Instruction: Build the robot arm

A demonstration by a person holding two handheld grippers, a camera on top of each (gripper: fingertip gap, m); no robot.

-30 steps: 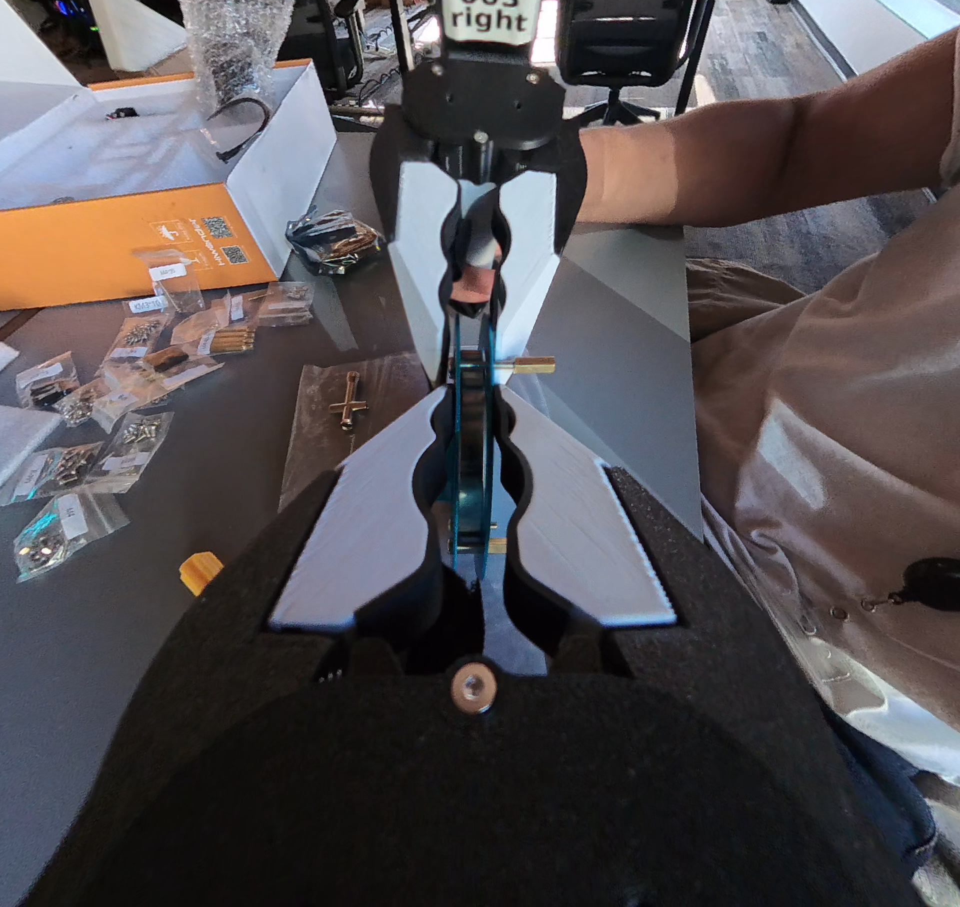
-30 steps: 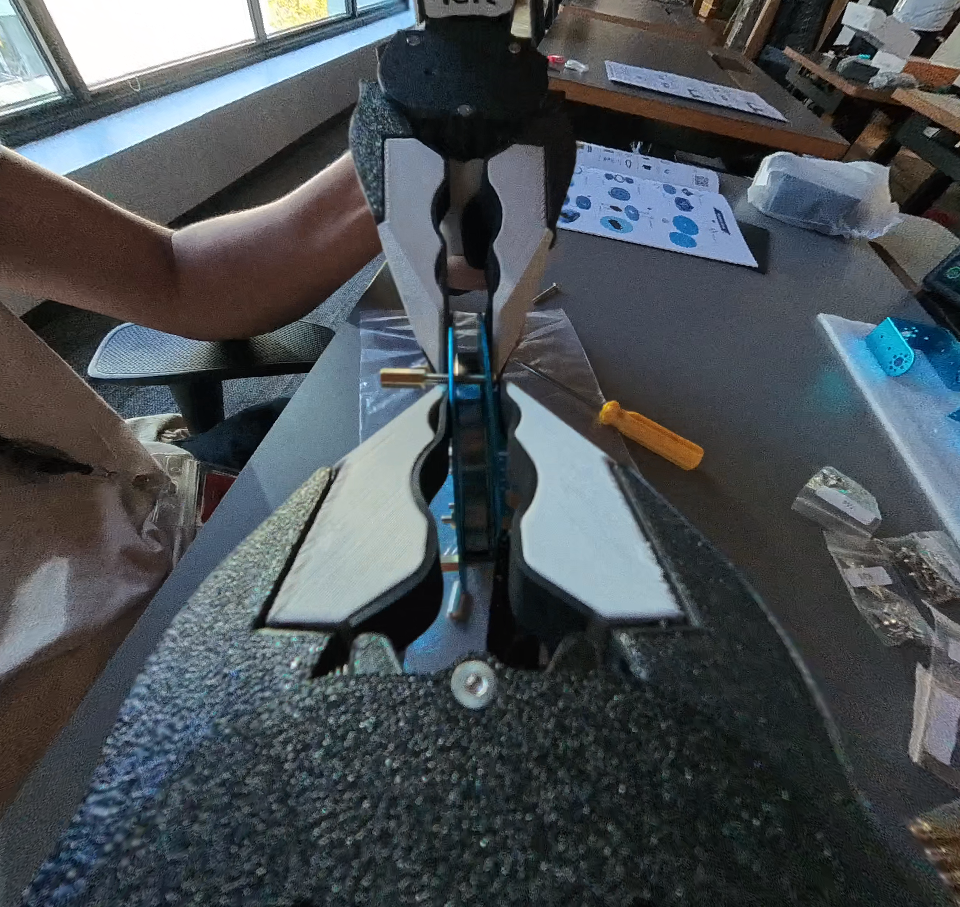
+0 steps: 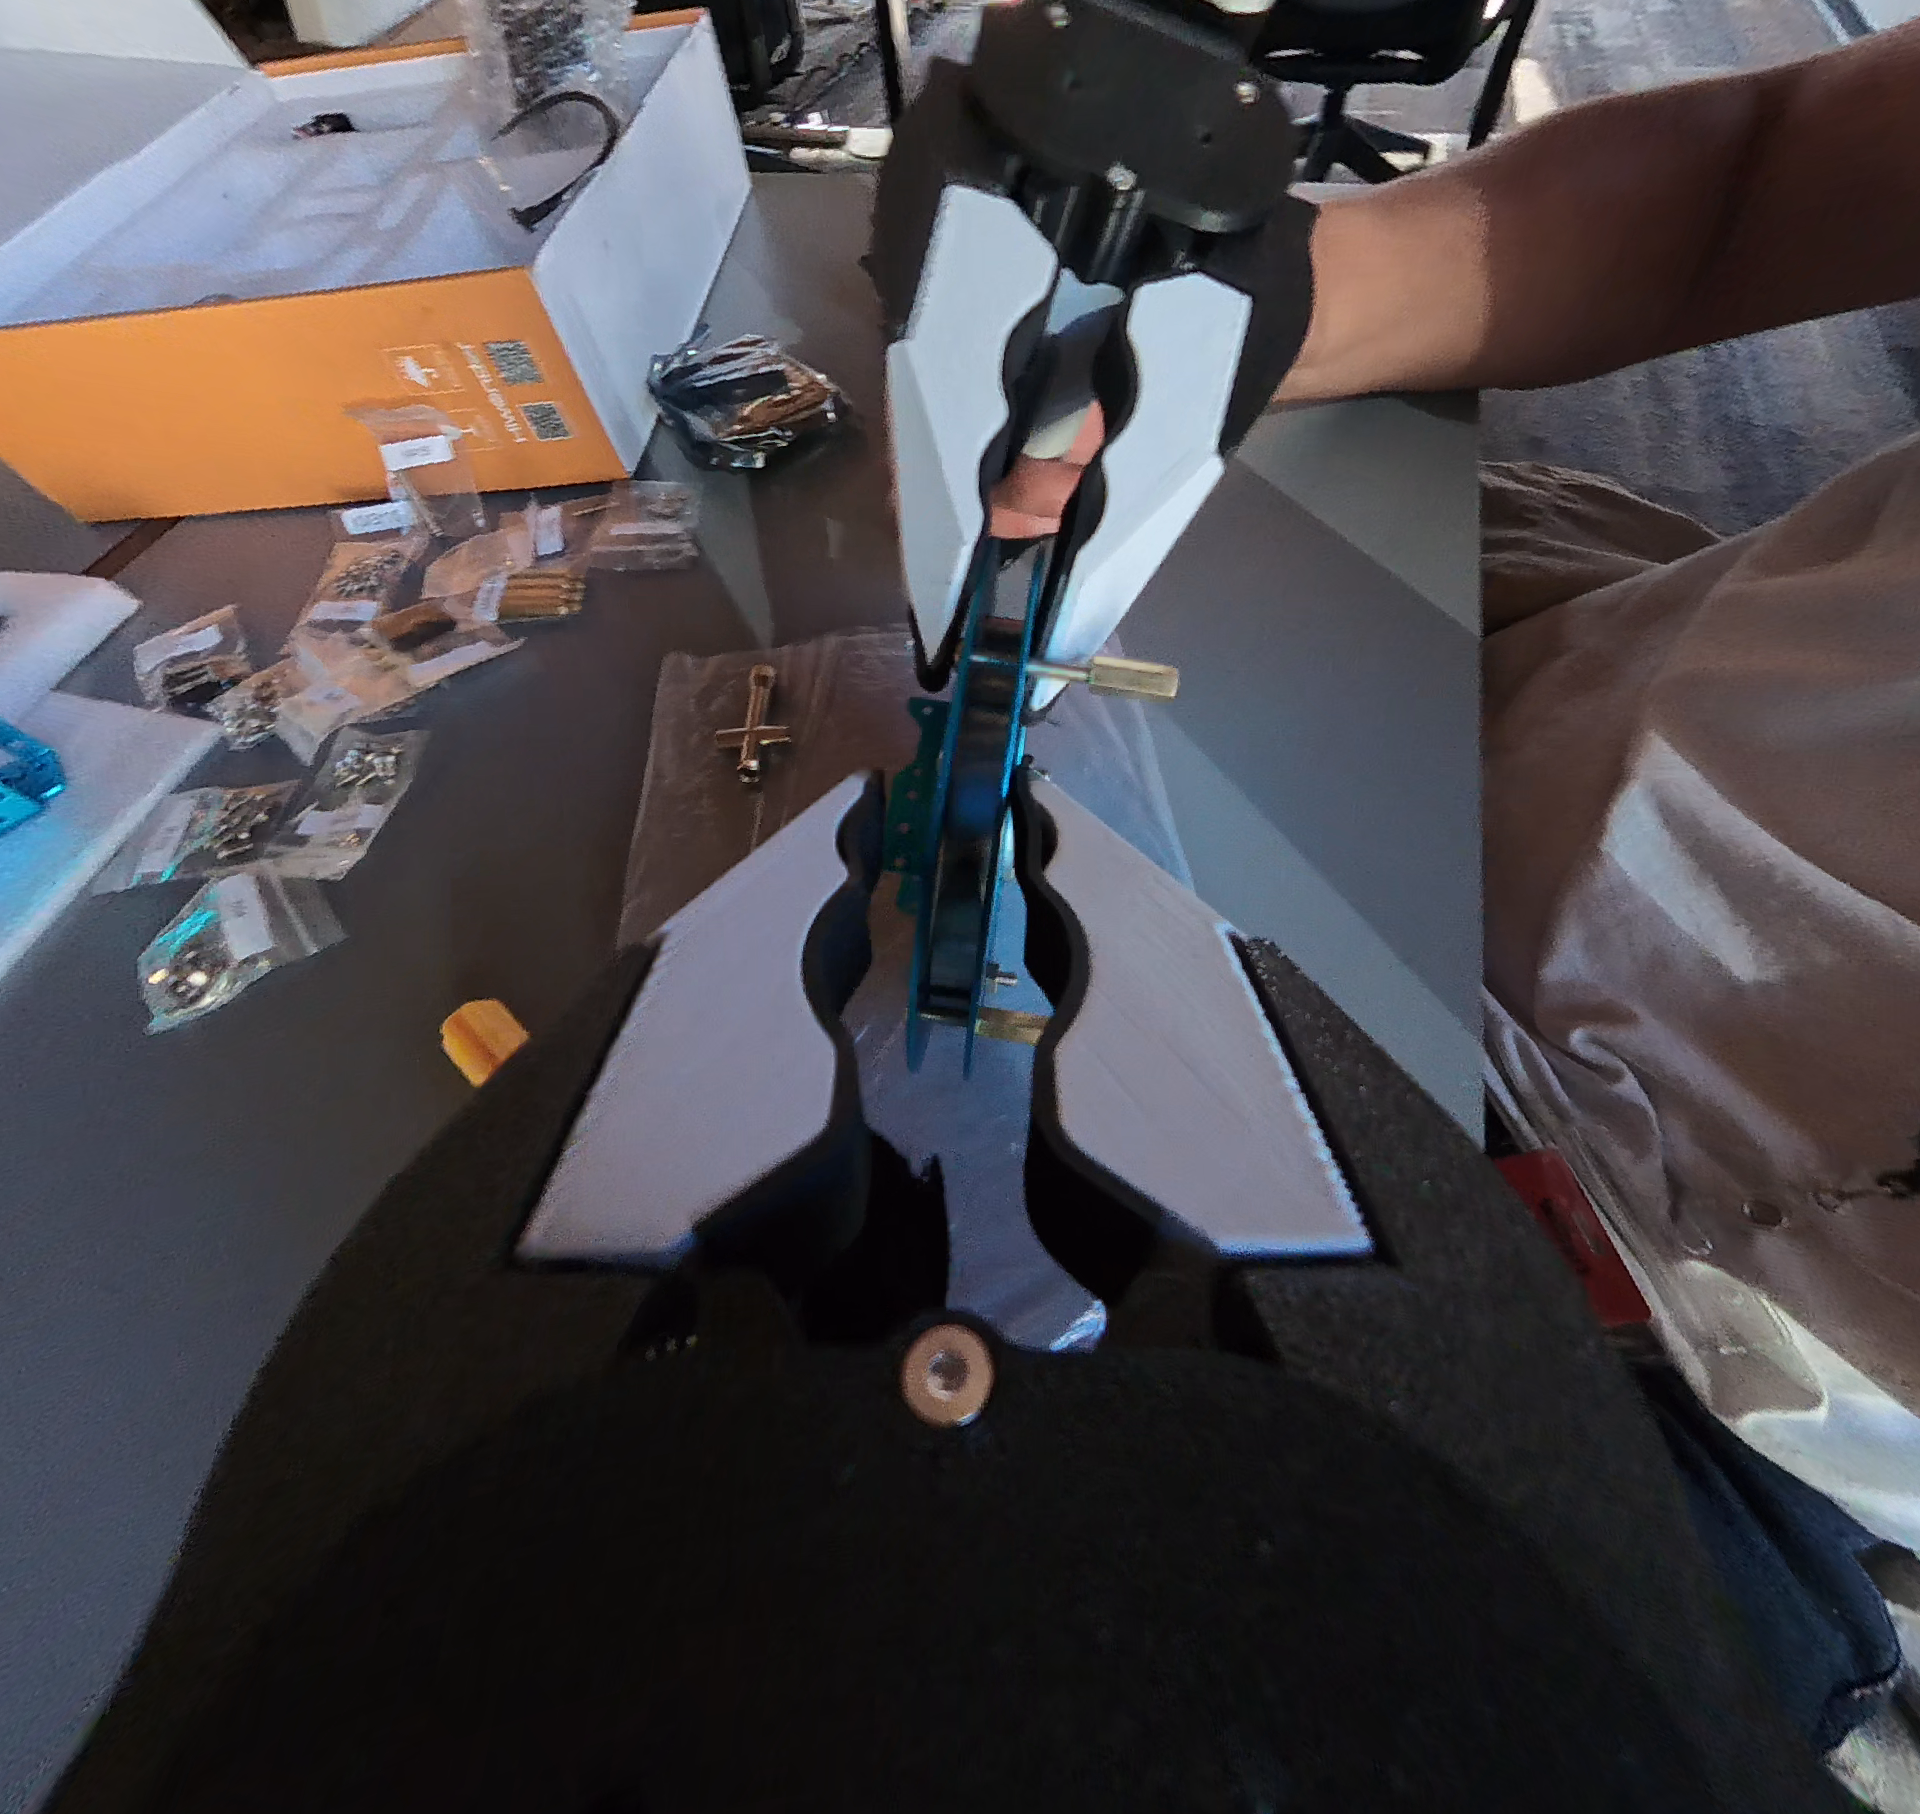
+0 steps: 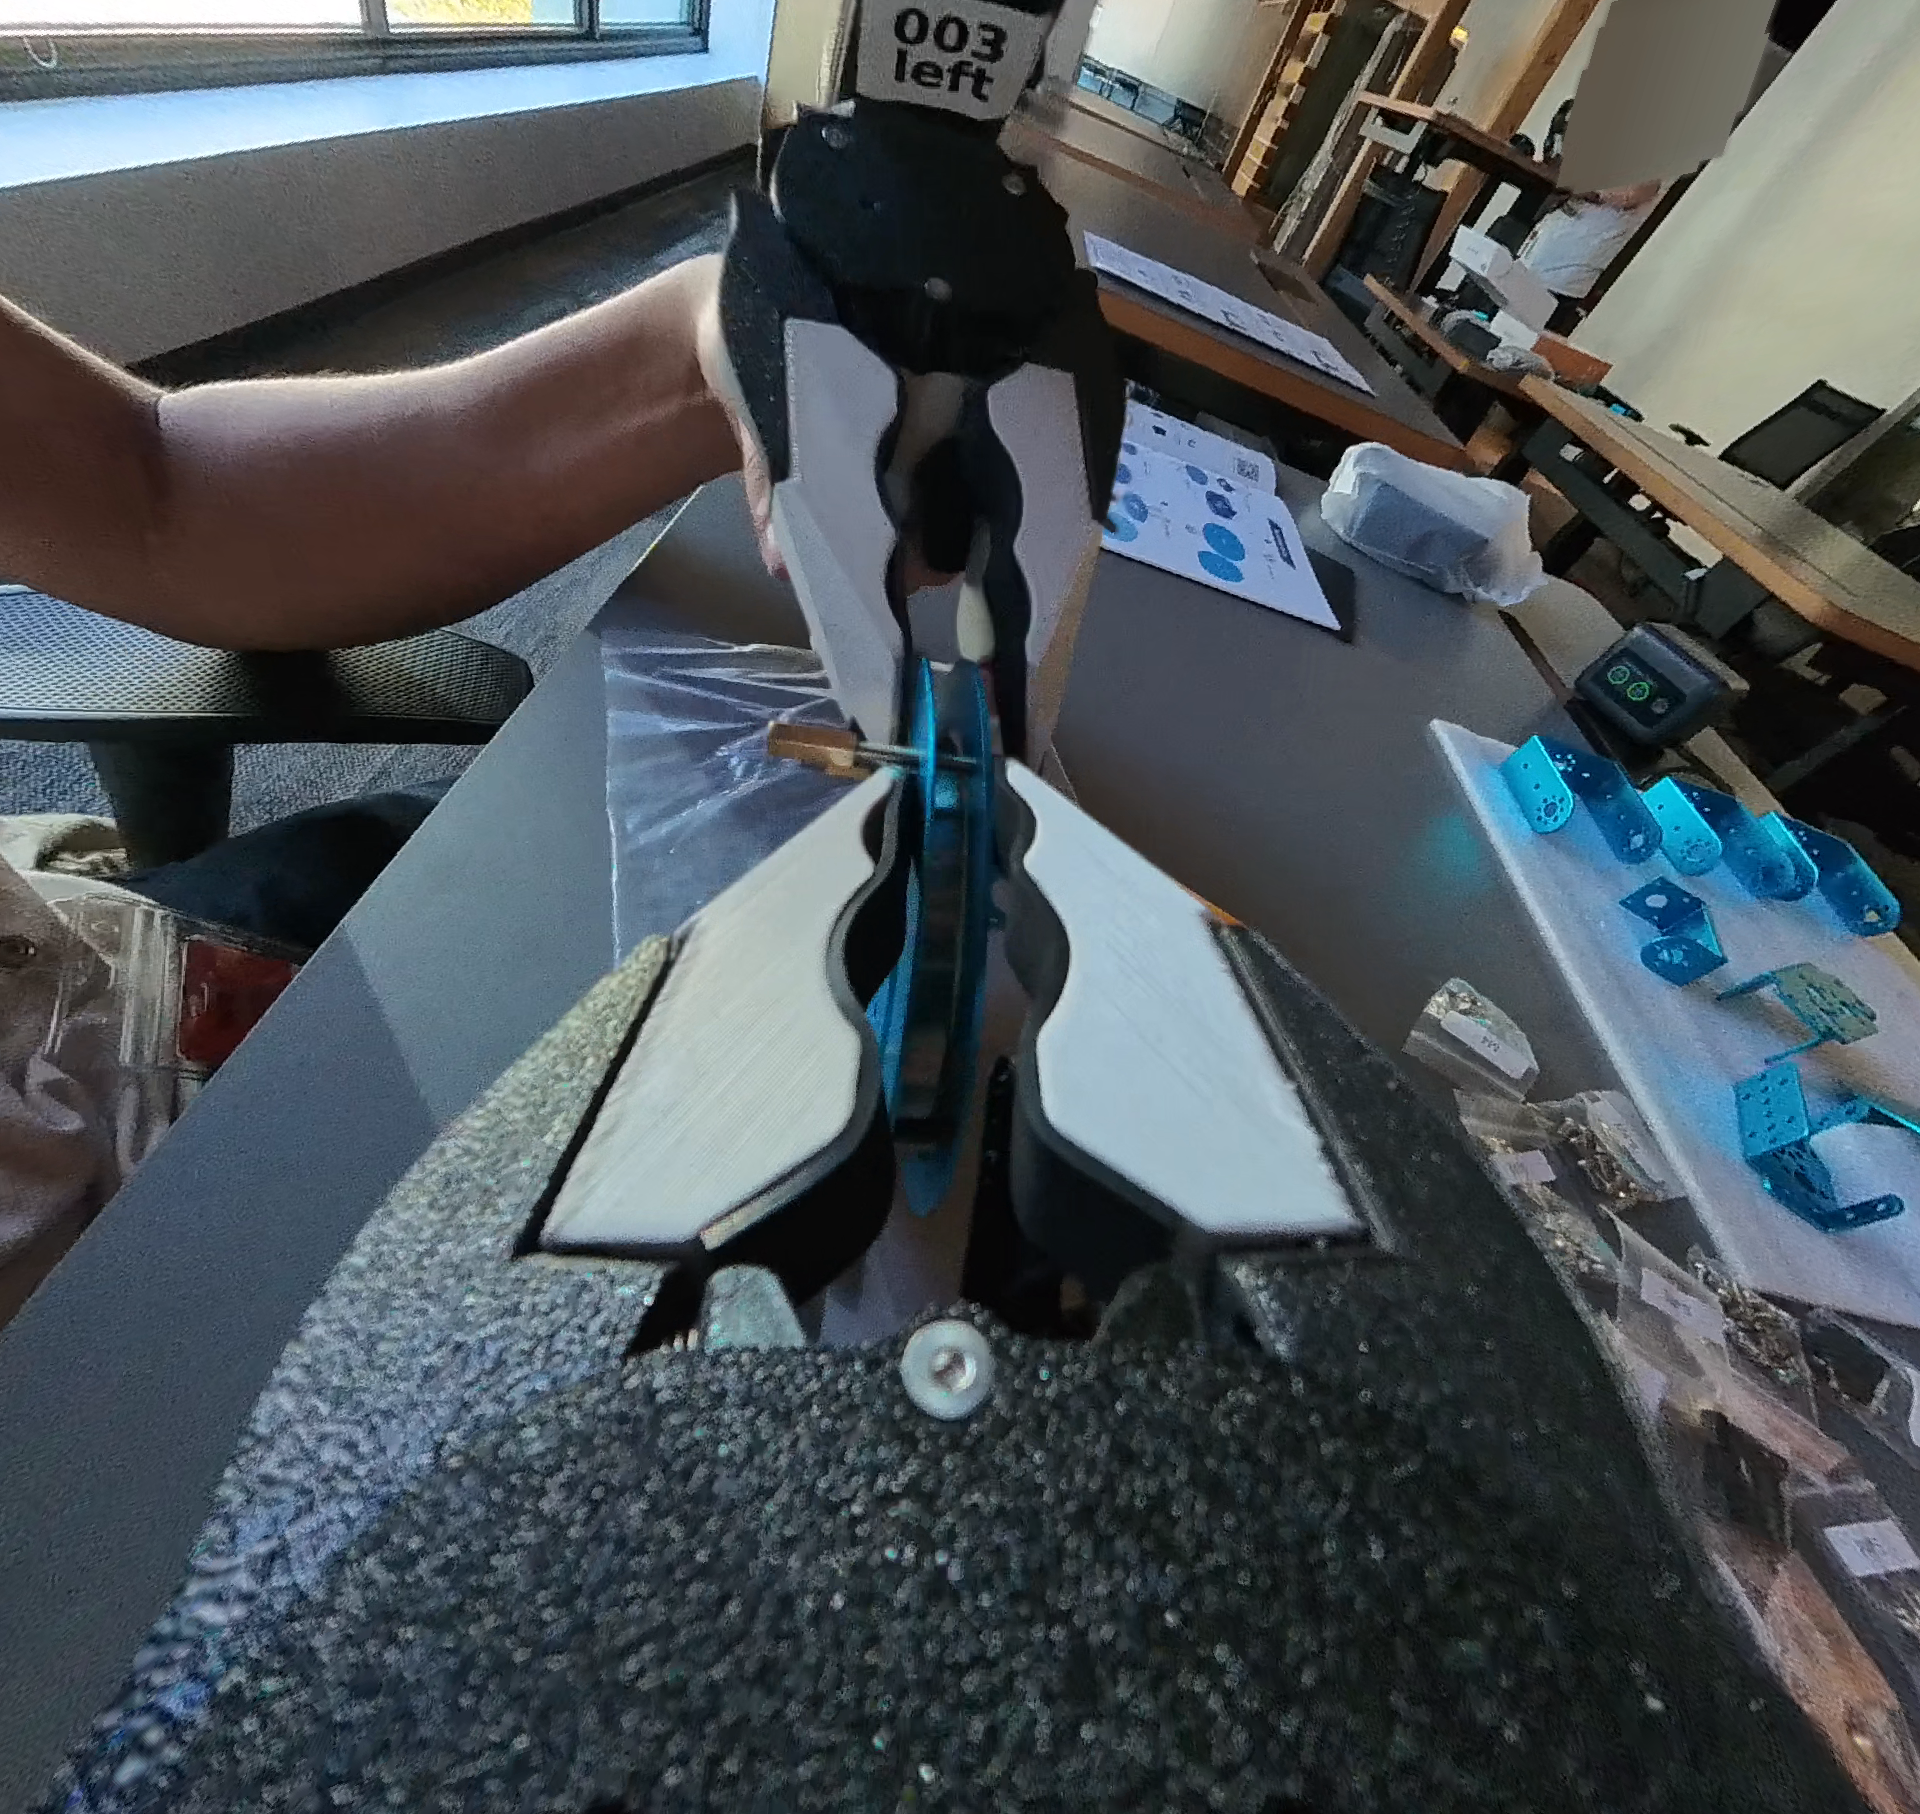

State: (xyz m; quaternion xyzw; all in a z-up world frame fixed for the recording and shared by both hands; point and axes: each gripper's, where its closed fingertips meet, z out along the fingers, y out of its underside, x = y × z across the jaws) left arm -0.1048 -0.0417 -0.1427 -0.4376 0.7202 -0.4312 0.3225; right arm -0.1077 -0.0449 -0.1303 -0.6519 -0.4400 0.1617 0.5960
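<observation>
A blue metal disc assembly (image 3: 951, 881), two round plates with a dark part between them, is held edge-on in the air between both grippers. My left gripper (image 3: 945, 788) is shut on its near edge. My right gripper (image 3: 992, 678) comes from the far side and is shut on the opposite edge. A brass standoff (image 3: 1132, 675) on a screw sticks out sideways from the plates by the right gripper's tips. In the right wrist view my right gripper (image 4: 954, 775) clamps the same discs (image 4: 940, 933), the left gripper (image 4: 951, 725) faces it, and the standoff (image 4: 810, 748) points left.
An orange and white box (image 3: 312, 393), bags of screws (image 3: 312, 725), a brass cross wrench (image 3: 750, 725) and an orange tool handle (image 3: 480, 1037) lie on the grey table. Blue brackets (image 4: 1714, 881) sit on a white pad; a printed sheet (image 4: 1216, 528) and clear bag (image 4: 707, 725) lie beyond. Both grippers' tips are close together, under 4 cm apart.
Both grippers have lifted and tilted together with the disc assembly, which now leans instead of standing straight. Both stay clamped on it.
</observation>
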